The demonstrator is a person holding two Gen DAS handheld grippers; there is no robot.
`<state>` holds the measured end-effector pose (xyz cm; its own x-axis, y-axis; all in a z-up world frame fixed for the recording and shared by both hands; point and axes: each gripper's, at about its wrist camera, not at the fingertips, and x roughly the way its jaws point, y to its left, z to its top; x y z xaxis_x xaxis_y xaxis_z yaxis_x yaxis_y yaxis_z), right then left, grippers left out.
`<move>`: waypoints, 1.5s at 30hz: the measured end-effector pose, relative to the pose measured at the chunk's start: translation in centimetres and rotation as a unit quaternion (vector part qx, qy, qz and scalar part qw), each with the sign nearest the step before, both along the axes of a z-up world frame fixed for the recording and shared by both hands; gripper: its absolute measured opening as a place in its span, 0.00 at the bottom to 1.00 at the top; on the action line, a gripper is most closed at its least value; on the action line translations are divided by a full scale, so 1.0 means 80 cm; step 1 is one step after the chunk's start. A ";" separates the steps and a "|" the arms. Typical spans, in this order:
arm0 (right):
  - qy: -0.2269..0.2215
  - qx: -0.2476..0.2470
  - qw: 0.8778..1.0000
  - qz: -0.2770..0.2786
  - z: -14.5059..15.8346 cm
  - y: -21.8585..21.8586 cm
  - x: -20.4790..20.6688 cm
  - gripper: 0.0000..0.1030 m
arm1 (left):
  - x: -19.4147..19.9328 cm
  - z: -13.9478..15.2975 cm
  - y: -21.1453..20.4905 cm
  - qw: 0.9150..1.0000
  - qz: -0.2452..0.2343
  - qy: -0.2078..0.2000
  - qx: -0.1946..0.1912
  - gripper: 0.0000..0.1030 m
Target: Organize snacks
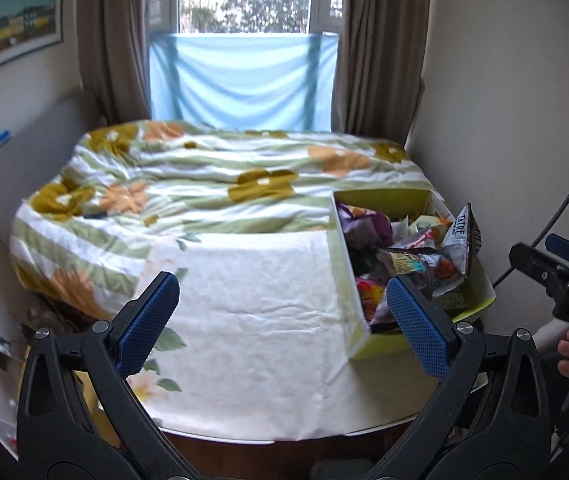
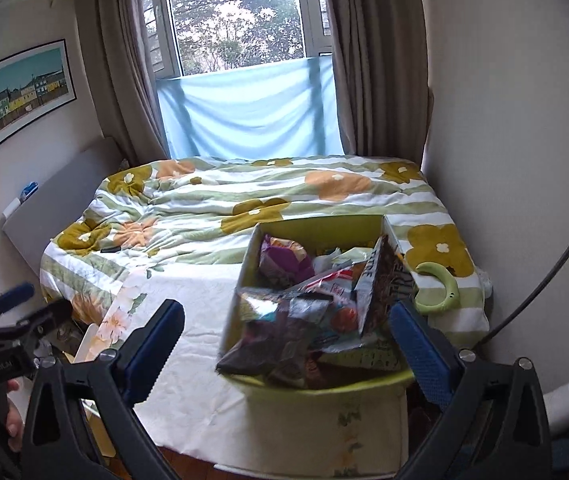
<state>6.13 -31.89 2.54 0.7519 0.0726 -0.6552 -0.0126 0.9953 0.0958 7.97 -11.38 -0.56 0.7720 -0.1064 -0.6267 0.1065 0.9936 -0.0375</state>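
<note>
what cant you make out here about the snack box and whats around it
- Snacks lower in the box: both views, buried under the top packets.
- Box's near right corner: right wrist view, behind the right gripper finger.
- Green ring on the bed: right wrist view, partly hidden; unidentifiable.
- Floor clutter: left wrist view, blurred, cut by the left gripper.

We see a bed (image 2: pixel 244 208) that fills the room from the near edge to the far window wall, covered by a rumpled striped quilt (image 1: pixel 188 184) with orange and mustard flowers. On the near part lies a pale, creased cloth (image 1: pixel 260 320) spread flat. At the near right, a yellow-green box (image 2: pixel 324 224) heaped with snack packets (image 2: pixel 304 320) rests on the bed. Just right of the box lies a curved green ring (image 2: pixel 442 286). A small dark object (image 2: pixel 110 249) lies on the quilt at left.
</note>
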 end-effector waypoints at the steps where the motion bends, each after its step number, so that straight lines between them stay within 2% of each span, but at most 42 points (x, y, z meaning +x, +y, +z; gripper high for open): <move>1: -0.002 -0.005 1.000 -0.003 0.001 0.008 -0.009 0.99 | -0.007 0.003 0.006 1.000 0.000 -0.006 0.001 0.99; 8: -0.017 -0.025 0.999 -0.030 0.007 0.036 -0.054 0.99 | -0.047 0.012 0.029 1.000 -0.007 -0.025 0.011 0.99; 16: -0.032 -0.031 0.998 -0.041 0.014 0.050 -0.076 0.99 | -0.076 0.019 0.034 0.999 -0.016 -0.041 0.016 0.99; 45: -0.033 -0.038 0.998 -0.041 0.013 0.046 -0.070 0.99 | -0.072 0.022 0.026 0.999 -0.013 -0.041 0.010 0.99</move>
<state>0.55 -28.21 3.60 0.7952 -0.0386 -0.6051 0.0649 0.9977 0.0216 2.21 -9.26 1.23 0.8177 -0.1150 -0.5640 0.1344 0.9909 -0.0073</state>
